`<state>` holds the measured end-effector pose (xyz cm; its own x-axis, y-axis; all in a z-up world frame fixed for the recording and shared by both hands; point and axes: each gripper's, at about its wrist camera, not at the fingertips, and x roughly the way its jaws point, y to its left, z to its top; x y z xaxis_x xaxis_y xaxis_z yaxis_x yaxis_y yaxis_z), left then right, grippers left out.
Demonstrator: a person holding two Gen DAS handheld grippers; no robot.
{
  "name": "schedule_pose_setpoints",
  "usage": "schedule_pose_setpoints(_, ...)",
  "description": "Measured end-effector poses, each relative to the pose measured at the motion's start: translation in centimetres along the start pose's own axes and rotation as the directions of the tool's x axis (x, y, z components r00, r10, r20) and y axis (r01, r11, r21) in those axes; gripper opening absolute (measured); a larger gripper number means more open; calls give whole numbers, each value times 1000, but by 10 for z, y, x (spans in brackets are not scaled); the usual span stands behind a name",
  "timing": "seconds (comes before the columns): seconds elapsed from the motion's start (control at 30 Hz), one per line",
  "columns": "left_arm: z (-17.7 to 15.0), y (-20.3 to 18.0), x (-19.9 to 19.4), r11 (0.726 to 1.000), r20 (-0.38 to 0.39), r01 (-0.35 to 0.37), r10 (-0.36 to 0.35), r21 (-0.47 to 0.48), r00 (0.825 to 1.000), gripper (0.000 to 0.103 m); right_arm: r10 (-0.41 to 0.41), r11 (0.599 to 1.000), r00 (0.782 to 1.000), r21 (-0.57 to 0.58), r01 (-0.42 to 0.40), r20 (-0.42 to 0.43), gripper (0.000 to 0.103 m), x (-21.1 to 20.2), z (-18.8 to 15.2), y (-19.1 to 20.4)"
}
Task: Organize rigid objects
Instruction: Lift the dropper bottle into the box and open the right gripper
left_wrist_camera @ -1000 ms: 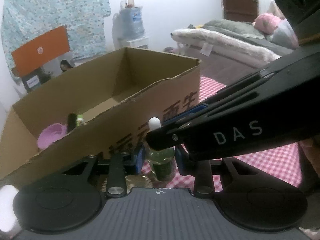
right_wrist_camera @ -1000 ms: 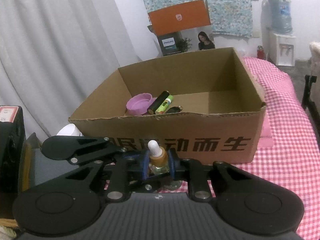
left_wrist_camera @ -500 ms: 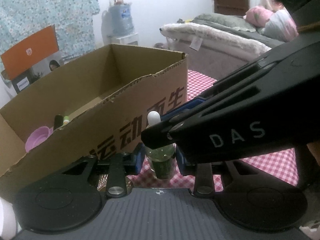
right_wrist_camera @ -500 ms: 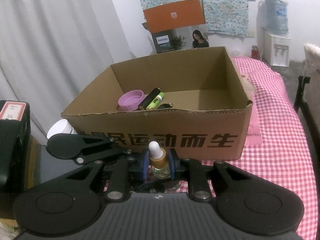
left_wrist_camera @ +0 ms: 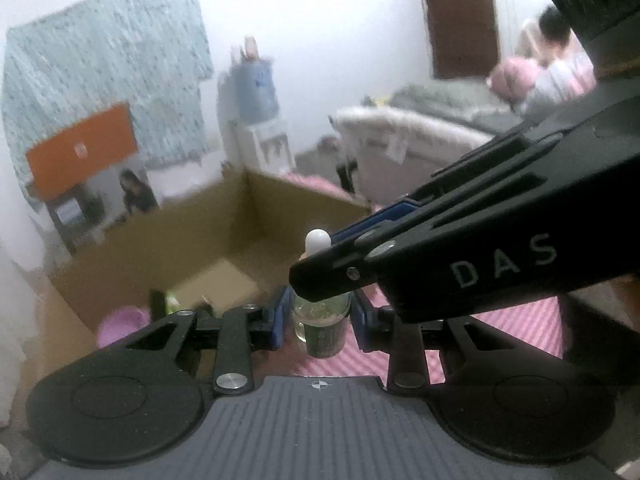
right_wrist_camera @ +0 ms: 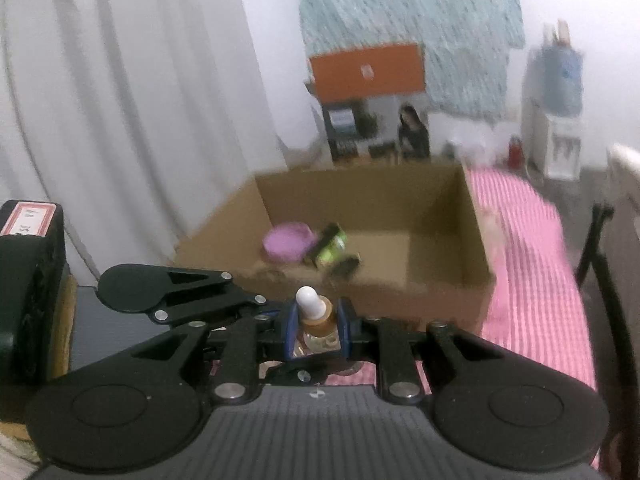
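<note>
My left gripper [left_wrist_camera: 320, 320] is shut on a clear glass bottle with a green label [left_wrist_camera: 322, 336], held upright. The pads of my right gripper [right_wrist_camera: 318, 322] press an amber dropper bottle with a white bulb [right_wrist_camera: 314, 314]. Both bottles hang just in front of the near wall of an open cardboard box [right_wrist_camera: 440, 216]. In the box lie a purple lid [right_wrist_camera: 288, 242] and black and green tubes [right_wrist_camera: 332, 244]. The right gripper's black body [left_wrist_camera: 480, 248] crosses the left wrist view and hides the top of the clear bottle. The dropper's white bulb [left_wrist_camera: 317, 240] shows above it.
The box stands on a pink checked tablecloth [right_wrist_camera: 532, 248]. A white curtain [right_wrist_camera: 140, 120] hangs to the left, with a black case [right_wrist_camera: 28, 280] beside it. An orange box [right_wrist_camera: 368, 70] stands behind, a water dispenser [right_wrist_camera: 556, 92] at the back right, and a bed [left_wrist_camera: 420, 132] beyond.
Both grippers have risen with their bottles still held. The box now sits lower in both views and more of its inside shows. The present frames are blurred by motion.
</note>
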<state>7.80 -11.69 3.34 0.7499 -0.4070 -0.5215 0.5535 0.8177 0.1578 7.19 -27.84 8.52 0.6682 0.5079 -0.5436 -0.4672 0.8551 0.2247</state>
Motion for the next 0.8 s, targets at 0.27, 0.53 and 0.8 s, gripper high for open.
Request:
schedule_pose_setpoints(0.27, 37, 42, -22, 993, 71, -74, 80, -87, 994, 31, 100, 990, 989, -106, -89, 107, 23, -6, 57, 21)
schedule_pose_setpoints(0.53, 30, 91, 43, 962, -157, -140, 104, -233, 982, 31, 208, 977, 975, -20, -210, -76, 23, 91, 93, -2)
schedule_pose_setpoints(0.8, 6, 121, 87, 927, -327, -166, 50, -336, 944, 31, 262, 965, 935, 86, -248, -240, 23, 173, 80, -27)
